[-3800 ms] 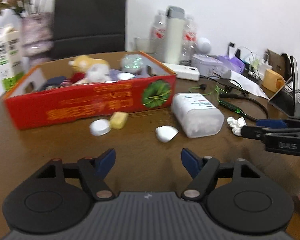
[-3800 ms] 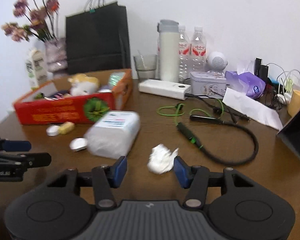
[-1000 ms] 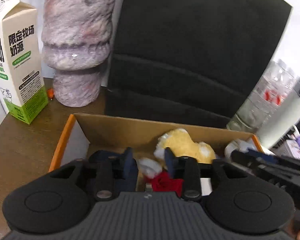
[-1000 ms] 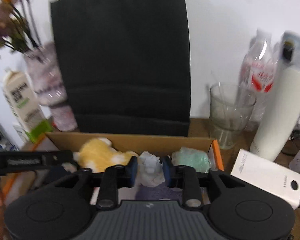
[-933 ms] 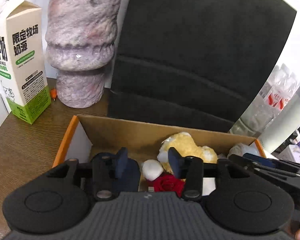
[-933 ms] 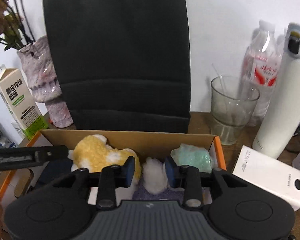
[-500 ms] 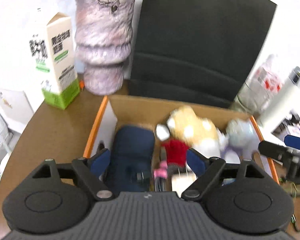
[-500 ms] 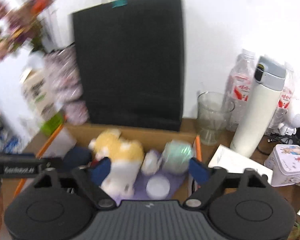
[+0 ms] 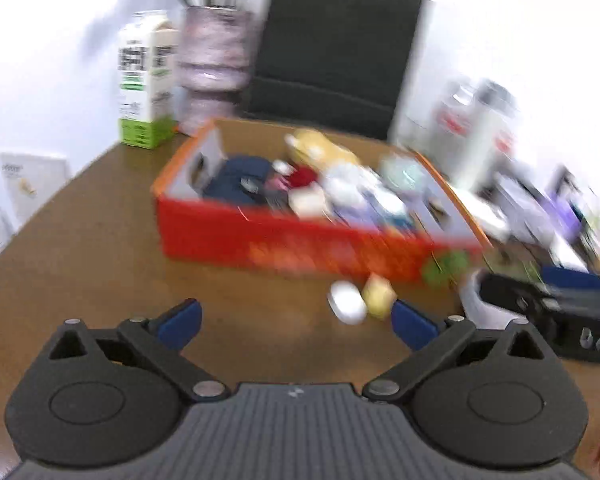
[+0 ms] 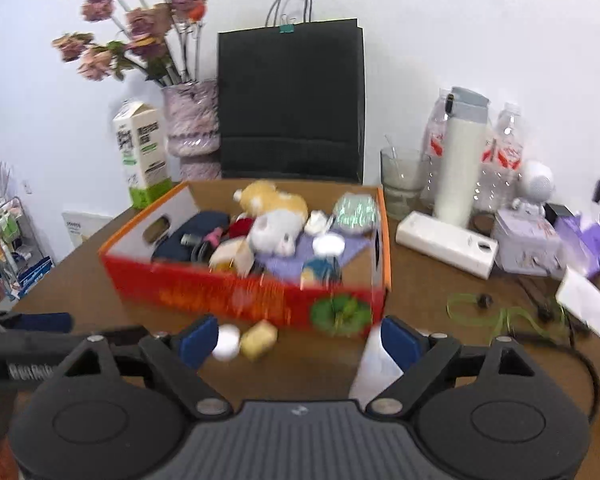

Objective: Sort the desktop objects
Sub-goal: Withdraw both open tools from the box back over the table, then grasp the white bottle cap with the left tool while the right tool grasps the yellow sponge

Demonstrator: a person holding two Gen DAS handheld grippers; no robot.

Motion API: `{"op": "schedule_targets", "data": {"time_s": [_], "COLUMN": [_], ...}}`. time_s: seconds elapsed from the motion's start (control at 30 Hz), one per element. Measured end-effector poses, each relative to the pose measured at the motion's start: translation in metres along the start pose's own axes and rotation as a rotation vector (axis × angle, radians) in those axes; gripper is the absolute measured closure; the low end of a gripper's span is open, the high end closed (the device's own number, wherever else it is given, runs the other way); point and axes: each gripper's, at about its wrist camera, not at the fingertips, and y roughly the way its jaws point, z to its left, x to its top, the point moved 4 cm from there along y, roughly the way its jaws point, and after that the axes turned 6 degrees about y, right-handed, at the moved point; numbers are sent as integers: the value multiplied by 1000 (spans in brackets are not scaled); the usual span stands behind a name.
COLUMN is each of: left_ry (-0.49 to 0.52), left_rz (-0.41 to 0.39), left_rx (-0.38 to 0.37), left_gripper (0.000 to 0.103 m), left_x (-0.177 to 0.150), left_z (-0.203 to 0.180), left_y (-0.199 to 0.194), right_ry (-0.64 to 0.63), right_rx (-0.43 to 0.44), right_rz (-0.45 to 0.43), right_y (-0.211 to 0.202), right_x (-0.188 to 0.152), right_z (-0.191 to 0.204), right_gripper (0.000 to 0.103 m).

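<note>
- Filling up nicely, the red cardboard box [image 10: 244,292] sits mid-table, already holding a yellow plush [image 10: 268,196], a navy pouch [image 10: 192,228], a mint-green bundle [image 10: 356,208], a white disc [image 10: 329,245] and a crumpled white wad [image 10: 316,220]
- Waiting on the table [image 9: 80,248] just in front of the box's near wall: a white puck [image 10: 225,342] and a yellow block [image 10: 258,334], touching or nearly so, at about 7 o'clock from the box's green emblem
- Standing at 5 o'clock from the box, partly hidden behind the right gripper [image 10: 296,340], is a white container [image 10: 374,364]; farther out at 3 o'clock lie green earphones [image 10: 496,312], so by my read the sort is well under way, not done
- Spreading wider, the left gripper [image 9: 296,320] has its jaws opening with nothing between them; the right gripper is wide too, still easing apart, gripping nothing
- Compared with a second ago, both tools were poised over the box, nearly closed on small white items; now they're pulled back to the table's near side, empty, with those pieces left inside
</note>
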Motion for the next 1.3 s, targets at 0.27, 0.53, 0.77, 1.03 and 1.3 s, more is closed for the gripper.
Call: {"op": "schedule_targets", "data": {"time_s": [0.27,0.53,0.77,1.03,1.3], "left_ry": [-2,157,72,117,201], "left_rz": [-93,-132,-16,-13,-132], "left_rx": [34,72,24,2,-35], "left_gripper": [0,0,0,0,0], "left_x": [-104,-133,-132,-134,-86], "left_z": [7,-4,7,0,-17], "left_y": [-64,-77,-60,-60,-35], "right_ry": [50,44,121,171,125], "right_rx": [51,89,79,72,103], "right_rz": [-16,-45,-16,-15,-46], "right_y": [-72,-95,-86,-81,-58], "right_x": [-109,-160,-162,-161,-120], "right_z": [9,20,8,0,-2], "right_gripper": [6,6,6,6,15]}}
